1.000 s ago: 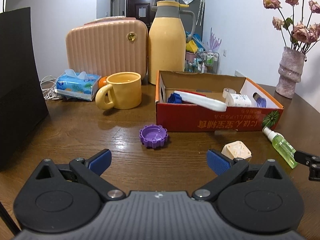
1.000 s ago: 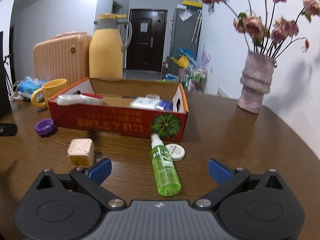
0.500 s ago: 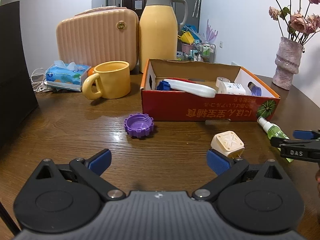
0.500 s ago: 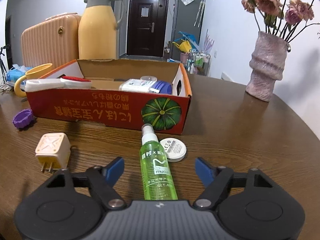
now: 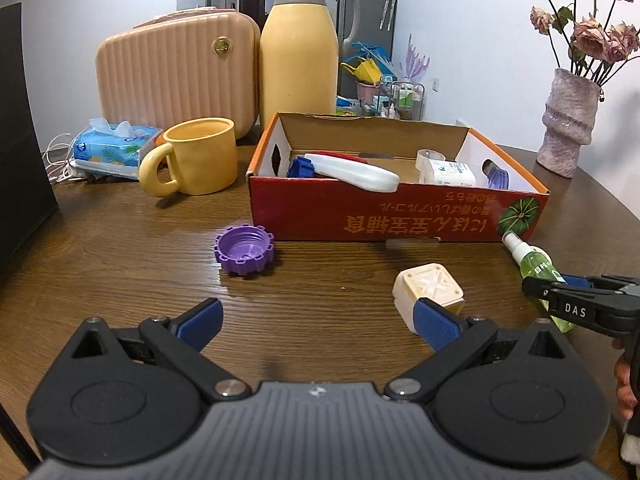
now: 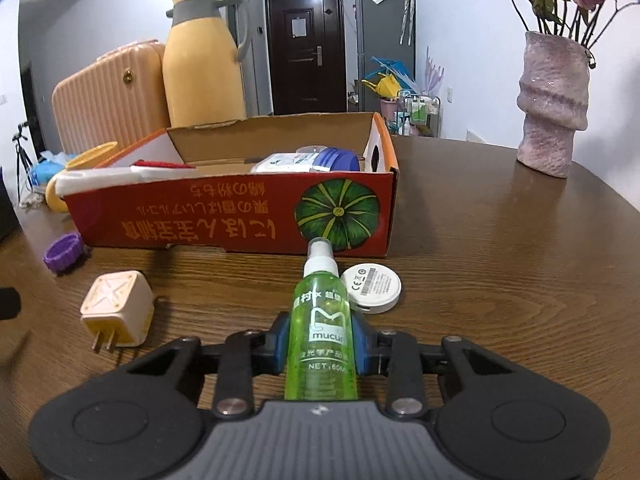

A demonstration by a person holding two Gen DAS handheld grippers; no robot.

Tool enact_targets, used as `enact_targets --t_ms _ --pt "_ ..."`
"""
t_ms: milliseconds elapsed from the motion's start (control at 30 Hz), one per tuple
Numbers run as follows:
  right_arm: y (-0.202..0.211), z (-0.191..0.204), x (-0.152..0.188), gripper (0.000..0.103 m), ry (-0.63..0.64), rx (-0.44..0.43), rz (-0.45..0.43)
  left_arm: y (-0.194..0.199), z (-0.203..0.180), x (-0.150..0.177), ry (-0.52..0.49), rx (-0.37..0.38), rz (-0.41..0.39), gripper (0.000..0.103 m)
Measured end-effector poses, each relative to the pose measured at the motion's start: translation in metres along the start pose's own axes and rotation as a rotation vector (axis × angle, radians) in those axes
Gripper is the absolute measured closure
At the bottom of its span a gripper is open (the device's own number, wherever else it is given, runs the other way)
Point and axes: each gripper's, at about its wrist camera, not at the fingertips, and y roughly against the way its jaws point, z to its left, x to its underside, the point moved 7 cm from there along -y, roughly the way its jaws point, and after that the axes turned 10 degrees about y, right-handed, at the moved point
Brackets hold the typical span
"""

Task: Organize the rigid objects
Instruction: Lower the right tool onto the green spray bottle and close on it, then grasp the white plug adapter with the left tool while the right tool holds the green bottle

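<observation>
Green spray bottle point(image 6: 322, 320) lies low in the frame centre, before the red box point(image 6: 224, 224); my right gripper point(image 6: 320, 346) clamps its body crosswise for lifting in. My left gripper point(image 5: 318, 320) waits wide open.

Bare table point(image 5: 120, 264) runs wide in front of the left gripper point(image 5: 316, 316), with only the purple cap point(image 5: 244, 250) out there. The plug cube point(image 5: 428, 292) sits right at its right finger. Ahead of the right gripper point(image 6: 320, 344), the box point(image 6: 240, 220) wall blocks the way, and the white disc point(image 6: 372, 288) lies just beside the bottle point(image 6: 322, 320).
</observation>
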Motion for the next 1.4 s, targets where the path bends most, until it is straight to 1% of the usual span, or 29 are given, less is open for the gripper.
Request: enact_targets --t_ms 233,500,633,833,967,1200,1300,1367,1400 --pt "0.026 0.003 -0.005 0.073 -0.011 -0.015 -0.099 -0.004 -0.011 0.002 -0.005 0.012 0.008 0.000" --pt "0.069 0.009 -0.004 0.073 -0.018 -0.012 -0.219 -0.011 -0.028 0.008 -0.007 0.036 0.025 0.000" --pt "0.077 0.005 -0.002 0.073 -0.038 0.000 -0.242 -0.017 -0.038 0.011 -0.001 0.042 0.034 0.000" --pt "0.079 0.000 -0.001 0.073 -0.062 0.003 -0.258 -0.029 -0.059 0.010 -0.019 0.029 0.031 0.000" --pt "0.080 -0.001 0.000 0.073 -0.064 0.008 -0.266 -0.043 -0.071 0.012 -0.026 0.022 0.056 0.000" --pt "0.079 -0.002 0.002 0.073 -0.068 0.012 -0.258 -0.062 -0.078 0.016 -0.023 -0.016 0.063 0.000" --pt "0.078 -0.001 0.002 0.073 -0.066 0.013 -0.256 -0.067 -0.078 0.017 -0.020 -0.023 0.060 0.007" --pt "0.077 -0.001 0.002 0.073 -0.064 0.013 -0.254 -0.069 -0.078 0.018 -0.019 -0.019 0.063 0.015" --pt "0.077 -0.001 0.002 0.073 -0.063 0.013 -0.253 -0.070 -0.077 0.018 -0.018 -0.017 0.066 0.021"
